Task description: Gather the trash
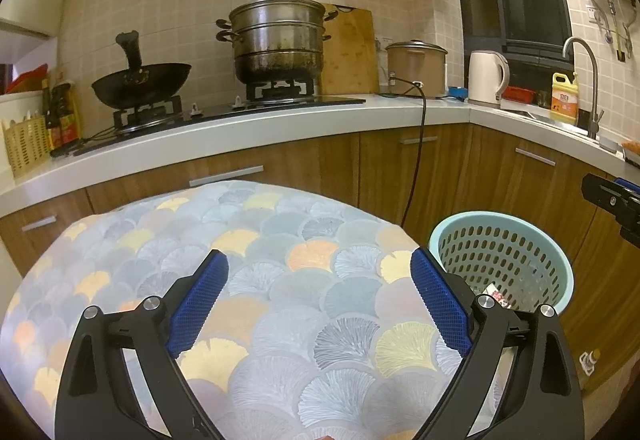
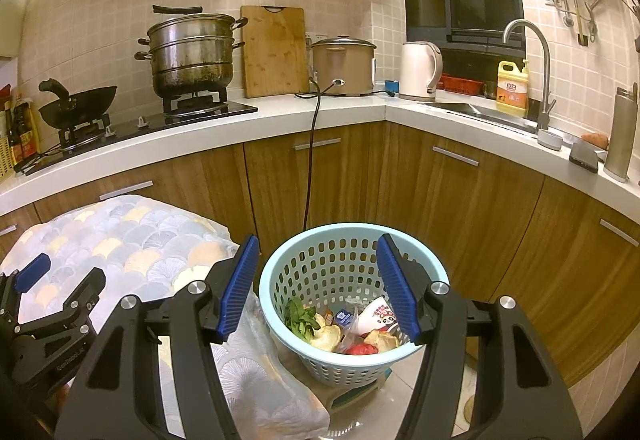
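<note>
Both released: the right hand-held gripper (image 2: 316,280) hovers empty over the basket (image 2: 434,264) of trash; left hand-held gripper (image 1: 320,304) above bare tabletop (image 1: 280,240), seemingly nothing left to collect

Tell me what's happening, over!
Left gripper open, empty, over patterned cloth. Right gripper open, empty, above blue basket. Trash inside basket. Nothing blocking.

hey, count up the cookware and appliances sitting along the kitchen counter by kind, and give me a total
Wok: 1
Stacked steamer pot: 1
Rice cooker: 1
Electric kettle: 1
Cutting board: 1
Total: 5
</note>
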Action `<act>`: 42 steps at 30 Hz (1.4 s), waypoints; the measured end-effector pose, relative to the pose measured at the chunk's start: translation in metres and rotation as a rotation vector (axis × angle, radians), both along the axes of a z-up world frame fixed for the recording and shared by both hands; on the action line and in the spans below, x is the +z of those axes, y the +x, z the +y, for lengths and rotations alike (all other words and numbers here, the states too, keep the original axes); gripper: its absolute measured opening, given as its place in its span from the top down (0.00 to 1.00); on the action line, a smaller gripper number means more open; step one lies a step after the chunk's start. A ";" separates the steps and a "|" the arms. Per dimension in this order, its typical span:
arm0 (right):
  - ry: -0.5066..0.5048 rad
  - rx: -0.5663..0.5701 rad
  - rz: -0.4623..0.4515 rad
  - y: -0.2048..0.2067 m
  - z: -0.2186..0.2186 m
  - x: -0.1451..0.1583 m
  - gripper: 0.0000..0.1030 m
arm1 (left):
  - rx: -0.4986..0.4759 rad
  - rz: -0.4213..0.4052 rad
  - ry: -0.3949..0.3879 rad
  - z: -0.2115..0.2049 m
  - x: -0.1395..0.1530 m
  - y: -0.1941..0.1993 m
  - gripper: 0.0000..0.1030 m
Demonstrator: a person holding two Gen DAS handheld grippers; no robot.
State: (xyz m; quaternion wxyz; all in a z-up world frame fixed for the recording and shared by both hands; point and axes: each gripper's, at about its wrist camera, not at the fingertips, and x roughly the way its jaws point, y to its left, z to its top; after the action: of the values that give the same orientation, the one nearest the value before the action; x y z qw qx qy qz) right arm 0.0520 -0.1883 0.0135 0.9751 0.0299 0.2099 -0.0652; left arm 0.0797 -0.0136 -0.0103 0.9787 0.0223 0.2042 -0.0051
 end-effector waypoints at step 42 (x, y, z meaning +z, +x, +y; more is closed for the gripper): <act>-0.033 0.015 -0.016 -0.022 0.008 0.022 0.33 | 0.095 0.018 -0.008 0.006 0.018 -0.017 0.10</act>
State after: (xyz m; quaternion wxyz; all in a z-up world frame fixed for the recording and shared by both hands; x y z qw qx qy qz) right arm 0.0302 -0.1806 0.0354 0.9776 0.0130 0.2012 -0.0610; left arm 0.0629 -0.0071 0.0073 0.9760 0.0084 0.2139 0.0405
